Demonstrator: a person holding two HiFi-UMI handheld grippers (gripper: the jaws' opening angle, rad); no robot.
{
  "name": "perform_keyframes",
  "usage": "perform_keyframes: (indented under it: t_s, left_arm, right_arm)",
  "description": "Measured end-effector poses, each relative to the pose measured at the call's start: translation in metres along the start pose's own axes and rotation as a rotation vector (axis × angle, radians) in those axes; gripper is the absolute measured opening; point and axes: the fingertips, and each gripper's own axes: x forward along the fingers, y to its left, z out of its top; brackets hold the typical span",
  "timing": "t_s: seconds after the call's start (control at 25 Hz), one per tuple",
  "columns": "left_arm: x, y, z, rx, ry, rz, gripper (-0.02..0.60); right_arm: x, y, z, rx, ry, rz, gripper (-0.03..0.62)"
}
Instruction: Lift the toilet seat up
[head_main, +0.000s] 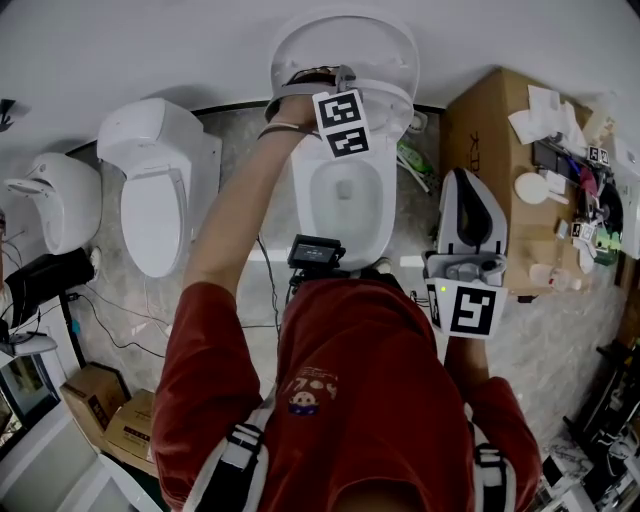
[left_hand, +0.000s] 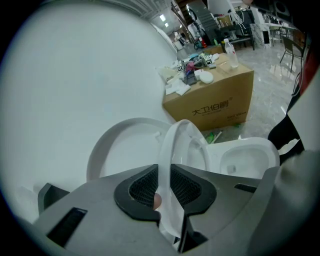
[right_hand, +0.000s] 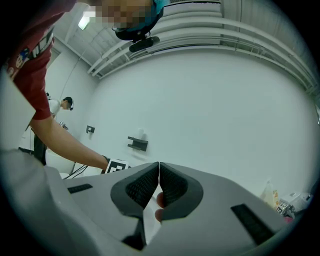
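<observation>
**Left gripper**: jaws nearly together, pads pressing from both sides on the rim of the toilet seat. Its own view alone shows this pinch. The head view gives only the marker cube and the left gripper reaching to the top of the toilet.

**Toilet seat**: raised, standing steeply, just in front of the lid, which leans back toward the wall. The bowl is open below it.

**Right gripper**: jaws together, nothing between them. Its view faces the white wall and a small dark bracket, and catches the person's outstretched arm. In the head view the right gripper hangs beside the bowl, apart from it.

**Surroundings:**
- Cardboard box, just beside the toilet, its top cluttered with small items; the left gripper view adds a clear bottle.
- Second toilet, lid down; head view only.
- A further white fixture.
- Cables.
- Small cartons.
- Floor: pale, marble-patterned.
</observation>
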Motion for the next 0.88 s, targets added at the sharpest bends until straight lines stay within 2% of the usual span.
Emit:
perform_keyframes:
  t_s: [0.24, 0.88]
  left_arm:
    - [0.012, 0.013, -0.002, -0.002, 0.006, 0.022, 0.076]
    - [0.031, 0.037, -0.006, -0.039, 0.024, 0.02, 0.077]
  right_arm:
    - [0.005, -0.001, -0.002, 0.015, 0.007, -0.014, 0.014]
    - [0.014, 0.003, -0.002, 0.0, 0.014, -0.019, 0.014]
